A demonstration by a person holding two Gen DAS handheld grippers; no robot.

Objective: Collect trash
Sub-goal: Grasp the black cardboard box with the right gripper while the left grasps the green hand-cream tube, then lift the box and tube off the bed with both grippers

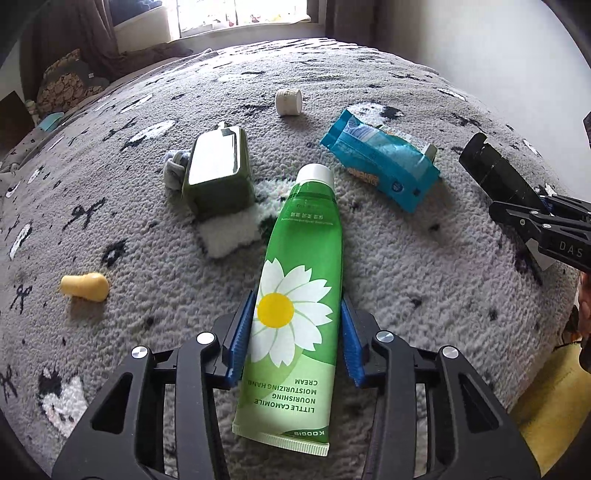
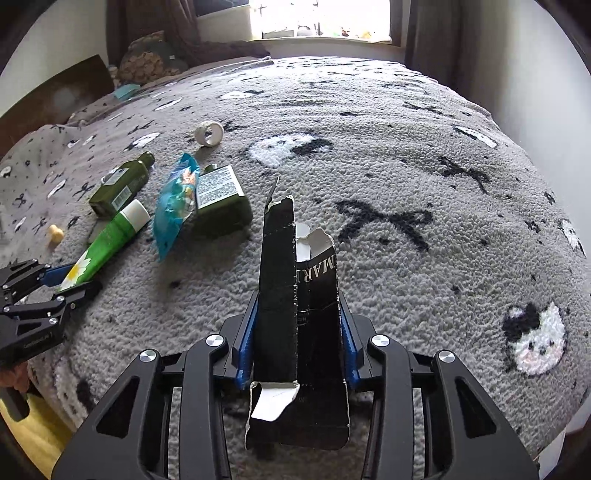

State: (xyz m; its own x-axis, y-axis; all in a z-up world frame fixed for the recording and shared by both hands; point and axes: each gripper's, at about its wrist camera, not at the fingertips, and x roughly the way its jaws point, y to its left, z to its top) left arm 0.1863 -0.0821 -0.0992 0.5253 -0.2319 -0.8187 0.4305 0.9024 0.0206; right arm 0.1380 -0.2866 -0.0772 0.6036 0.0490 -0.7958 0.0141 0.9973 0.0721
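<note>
Bed covered by a grey fleece blanket (image 2: 424,177) patterned with black bows and white cat faces. Bright, overexposed window (image 2: 317,18) at the far end, small items on its sill. Brown curtains (image 2: 424,29) on both sides. Plain white wall (image 1: 498,37) to the right. Brown patterned cushion (image 1: 64,83) at far left.

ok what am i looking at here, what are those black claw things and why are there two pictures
No robot here: a person carries a hand-held claw in each hand, each with a fisheye camera looking along its fingers. One picture is from the left claw, closed on a green tube of hand cream. The other is from the right claw, closed on a torn black box. Both lie on a grey blanket, beside a blue wrapper, green bottles, a white ring and a small yellow piece.
</note>
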